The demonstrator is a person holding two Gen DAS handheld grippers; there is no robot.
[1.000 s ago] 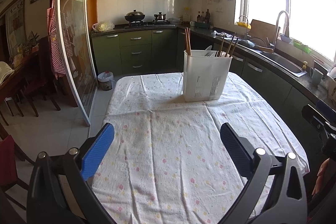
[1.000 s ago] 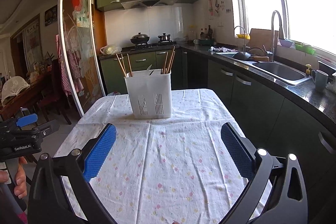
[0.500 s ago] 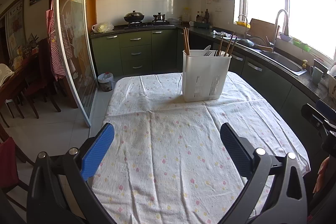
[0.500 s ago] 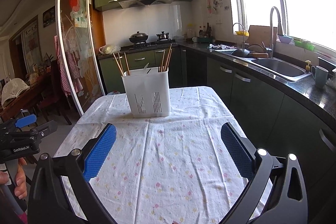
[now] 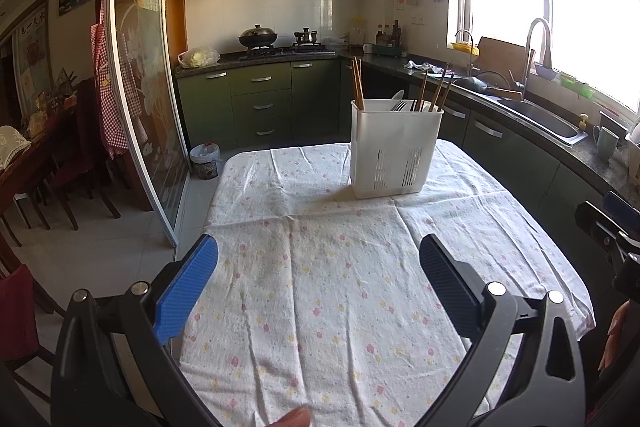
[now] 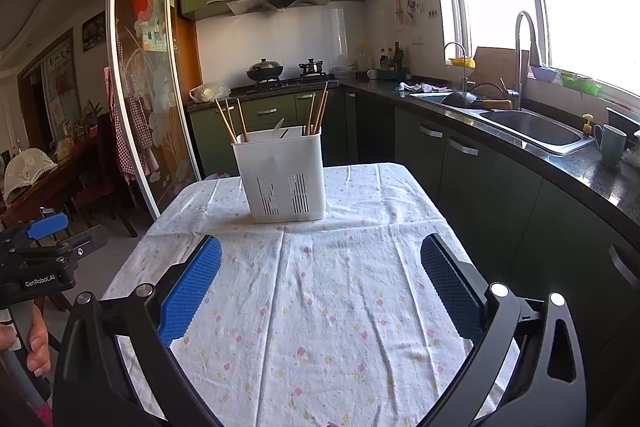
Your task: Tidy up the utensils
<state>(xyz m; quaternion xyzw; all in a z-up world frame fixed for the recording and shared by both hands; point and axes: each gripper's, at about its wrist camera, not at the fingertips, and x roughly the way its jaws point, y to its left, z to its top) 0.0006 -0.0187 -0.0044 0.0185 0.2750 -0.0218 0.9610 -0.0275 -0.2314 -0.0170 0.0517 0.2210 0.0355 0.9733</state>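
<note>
Home kitchen: green cabinets, stove, sink.

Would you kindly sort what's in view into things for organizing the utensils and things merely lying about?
For the job: white utensil holder; chopsticks; left tool; right tool.

Lying about: wok; mug; plastic bag.

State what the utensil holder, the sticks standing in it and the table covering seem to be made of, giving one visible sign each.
Utensil holder: white matte plastic, apparently; moulded vent slots.
Chopsticks: likely wood or bamboo; tan, unpolished.
Tablecloth: woven fabric, matte; creases and printed flowers.
</note>
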